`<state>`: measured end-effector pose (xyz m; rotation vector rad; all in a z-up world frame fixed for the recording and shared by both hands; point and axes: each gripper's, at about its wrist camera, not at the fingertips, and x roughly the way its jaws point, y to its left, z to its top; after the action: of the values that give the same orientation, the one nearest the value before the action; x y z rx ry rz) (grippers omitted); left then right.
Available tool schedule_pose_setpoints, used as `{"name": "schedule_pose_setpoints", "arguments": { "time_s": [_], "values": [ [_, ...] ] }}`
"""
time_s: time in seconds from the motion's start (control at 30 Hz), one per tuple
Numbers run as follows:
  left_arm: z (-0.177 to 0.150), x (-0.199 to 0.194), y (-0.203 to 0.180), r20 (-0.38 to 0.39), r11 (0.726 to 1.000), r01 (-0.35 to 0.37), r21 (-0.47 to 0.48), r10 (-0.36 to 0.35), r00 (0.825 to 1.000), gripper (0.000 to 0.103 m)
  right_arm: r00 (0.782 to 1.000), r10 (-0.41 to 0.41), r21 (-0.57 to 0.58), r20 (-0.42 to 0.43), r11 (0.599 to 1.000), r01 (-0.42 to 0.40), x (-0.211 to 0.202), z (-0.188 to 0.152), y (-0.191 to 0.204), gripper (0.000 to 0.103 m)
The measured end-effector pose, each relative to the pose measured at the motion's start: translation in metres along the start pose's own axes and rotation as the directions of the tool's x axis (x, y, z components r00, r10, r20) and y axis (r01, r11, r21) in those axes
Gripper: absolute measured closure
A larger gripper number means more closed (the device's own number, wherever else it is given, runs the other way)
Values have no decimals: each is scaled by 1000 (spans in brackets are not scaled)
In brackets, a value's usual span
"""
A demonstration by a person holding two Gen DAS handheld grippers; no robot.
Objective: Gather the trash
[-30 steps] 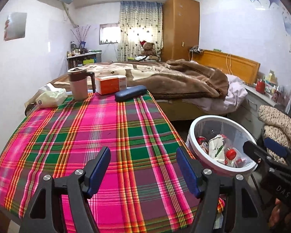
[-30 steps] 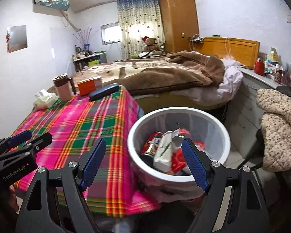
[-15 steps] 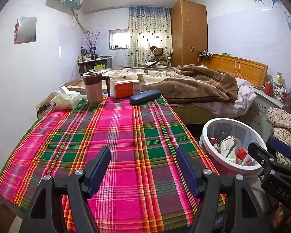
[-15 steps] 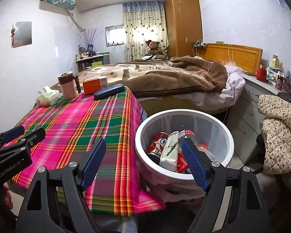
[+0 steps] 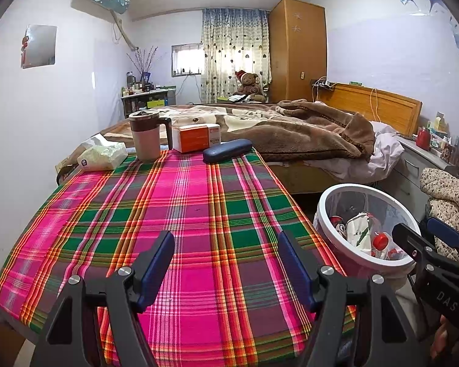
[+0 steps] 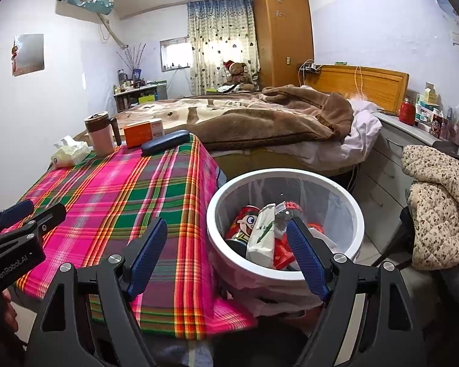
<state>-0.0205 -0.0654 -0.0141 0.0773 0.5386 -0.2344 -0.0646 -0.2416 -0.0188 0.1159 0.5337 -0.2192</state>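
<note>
Hovering over a desk (image 5: 199, 229) covered in a pink, green and orange plaid cloth, the left gripper (image 5: 226, 263) has its blue-padded jaws standing apart with nothing between them. To its right, the right gripper (image 6: 226, 253) hangs near the desk's edge, above and just short of a white bin (image 6: 355, 211) that stands on the floor just beside the desk; its jaws are also apart and empty.

The trash (image 6: 261, 235) lies inside the bin: a crumpled white and green wrapper, a red printed can or packet, and what looks like a clear plastic bottle with a red cap. All of it looks light and easily crushed, and the plastic is probably slippery. A thin liner bag lines the bin's mesh wall, and it would likely tear if pinched hard.

At the far end of the desk sit a soft tissue pack (image 5: 102, 156), a lidded mug (image 5: 147, 136) with a handle, an orange box (image 5: 195, 137) and a dark blue case (image 5: 228, 150). None of these is plainly trash. The near part of the cloth shows no loose litter.

If the bin itself must be moved, its stiff white rim looks like the firmest place to take hold, since the mesh wall below seems flimsier. Beyond the desk is a bed with a brown blanket.
</note>
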Motion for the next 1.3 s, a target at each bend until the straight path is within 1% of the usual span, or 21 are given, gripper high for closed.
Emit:
{"name": "schedule_pose_setpoints", "arguments": {
  "time_s": [1.3],
  "values": [
    [-1,-1,-2,-5,1000,4,2,-4,1000,33,1000,-8,12,-3,1000,8,-2,-1,0,21]
  ]
}}
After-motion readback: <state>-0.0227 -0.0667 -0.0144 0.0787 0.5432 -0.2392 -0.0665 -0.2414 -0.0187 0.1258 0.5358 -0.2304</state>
